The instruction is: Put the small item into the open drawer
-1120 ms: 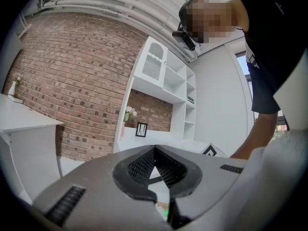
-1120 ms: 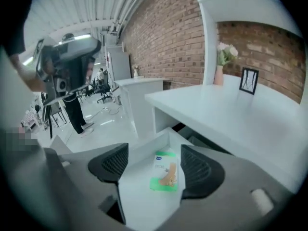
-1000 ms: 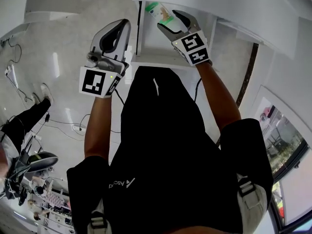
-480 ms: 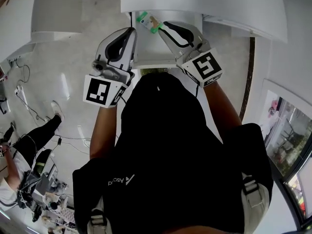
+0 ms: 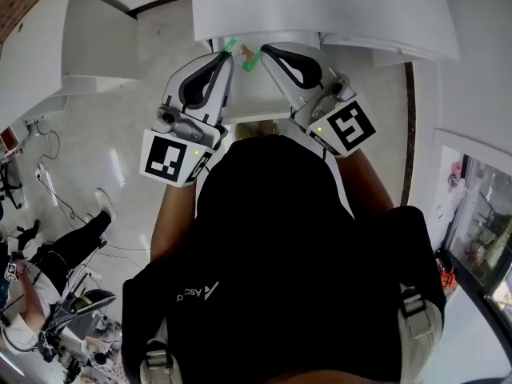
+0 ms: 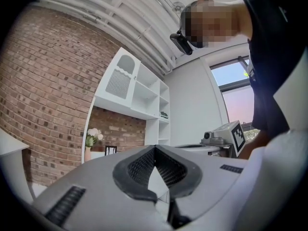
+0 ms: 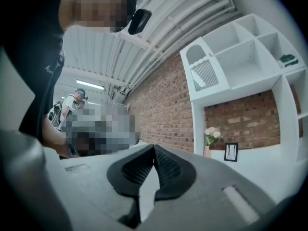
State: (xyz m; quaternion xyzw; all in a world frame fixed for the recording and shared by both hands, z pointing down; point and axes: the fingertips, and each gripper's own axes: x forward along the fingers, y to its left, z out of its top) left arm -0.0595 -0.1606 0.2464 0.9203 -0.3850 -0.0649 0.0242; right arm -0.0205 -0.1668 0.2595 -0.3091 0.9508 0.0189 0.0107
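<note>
Apparently the placing step is done: the small item point(image 5: 242, 53) lies inside the open drawer point(image 5: 250, 94) at the upper centre of the head view, just between the tips of the 2 tools and held by neither.

The right hand-held gripper point(image 7: 154, 148) has just been closing, and its ribbed pads now meet with nothing between them. The left hand-held gripper point(image 6: 154, 148) is likewise pressed together and empty. Both sit over the front of the drawer, 1 on each side of the item.

By my reading nothing is left to carry. The next move only calls for taking both tools clear of the drawer without knocking its front edge or dragging the item back out. Whether the drawer should then be pushed in, the task does not say.

The item looks like a small flat packet, bright green at 2 ends with a pale tan middle. It is too small in the frame to read any print or tell its material. It seems light and likely to slide if nudged.
</note>
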